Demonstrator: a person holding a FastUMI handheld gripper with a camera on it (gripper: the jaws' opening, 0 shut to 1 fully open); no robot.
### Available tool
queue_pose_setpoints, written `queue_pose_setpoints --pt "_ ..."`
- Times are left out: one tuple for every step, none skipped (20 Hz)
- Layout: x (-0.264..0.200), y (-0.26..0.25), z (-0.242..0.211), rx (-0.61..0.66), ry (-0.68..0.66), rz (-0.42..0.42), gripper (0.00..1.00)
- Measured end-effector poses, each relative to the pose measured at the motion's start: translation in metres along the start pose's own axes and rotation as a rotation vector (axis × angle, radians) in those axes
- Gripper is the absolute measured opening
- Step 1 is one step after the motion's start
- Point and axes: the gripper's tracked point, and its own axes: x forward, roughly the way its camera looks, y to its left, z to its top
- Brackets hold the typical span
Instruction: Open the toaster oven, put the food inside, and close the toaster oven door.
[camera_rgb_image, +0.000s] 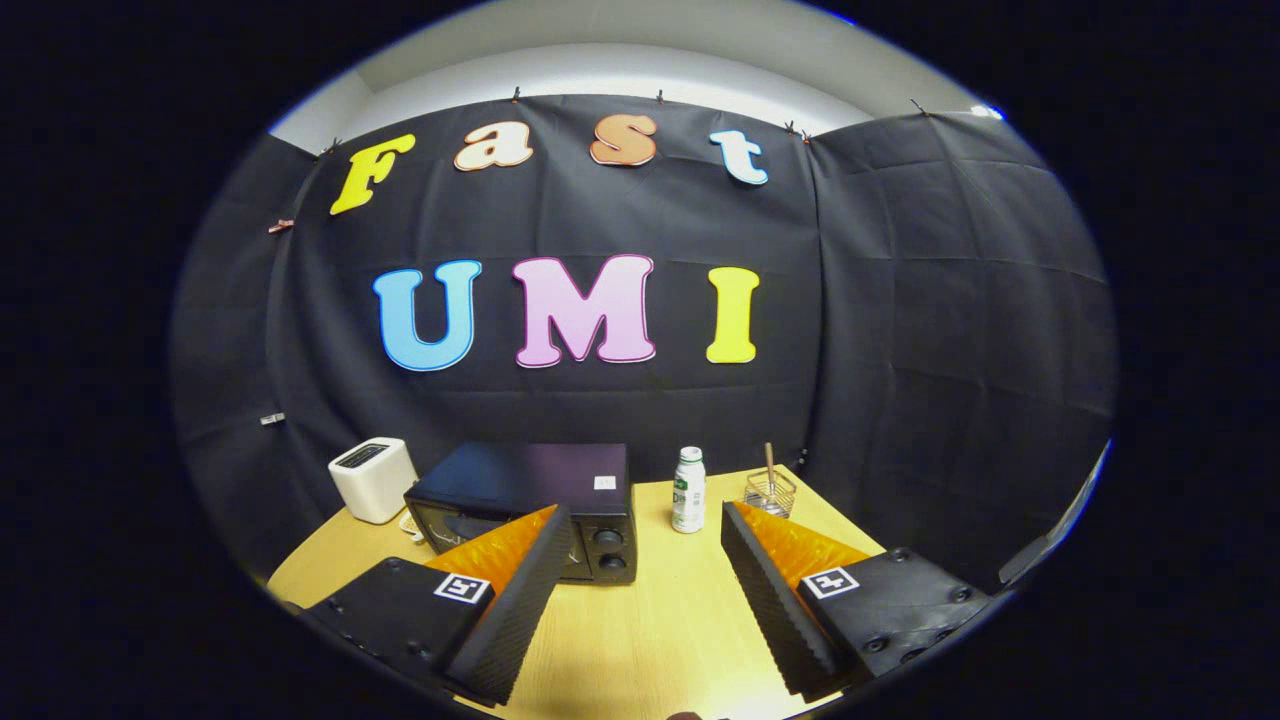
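Currently the hand-held gripper (645, 540) is released: its 2 fingers stand wide apart in the lower part of the frame and hold nothing, with only bare wood of the surface (650, 620) between them. The toaster oven (525, 500) sits in the lower centre-left of the frame, beyond the left finger, which hides part of its front. Its door looks closed, although the finger covers a part of it, and its 2 knobs (608, 548) show at the right side of the front. I cannot make out any food on the surface or behind the oven glass, so the scene fits a closed oven that waits for the food as well as one that already has it inside.

A white toaster (372, 478) stands just to the left of the oven, a small bottle (688, 490) stands to its right, and a glass holder with a stick (769, 490) is further right.

As a judgement, the risks are these. The oven is off to the left of the fingers' line, so a straight approach could miss the door handle and push the whole oven back. The bottle is tall and narrow and near the oven; a wide swing of the right finger could knock it over. An open door drops forward, so it could strike the fingers if they stay low before it.
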Motion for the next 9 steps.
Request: queue_pose_setpoints --pt "-0.001 -0.002 0.000 0.003 0.000 -0.007 0.97" --pt "-0.003 -0.002 -0.001 0.010 0.004 -0.007 0.97" --pt "-0.003 -0.001 -0.002 0.015 0.007 -0.005 0.97" --pt "-0.004 0.000 -0.001 0.014 0.006 -0.002 0.97" --pt "-0.004 0.002 0.002 0.010 -0.002 0.002 0.97" --pt "-0.003 0.004 0.006 0.007 -0.010 0.009 0.97" --pt "-0.003 0.007 0.009 0.005 -0.018 0.016 0.97" --pt "-0.003 0.009 0.009 0.009 -0.019 0.022 0.97" --pt "-0.002 0.012 0.010 0.017 -0.017 0.029 0.97"
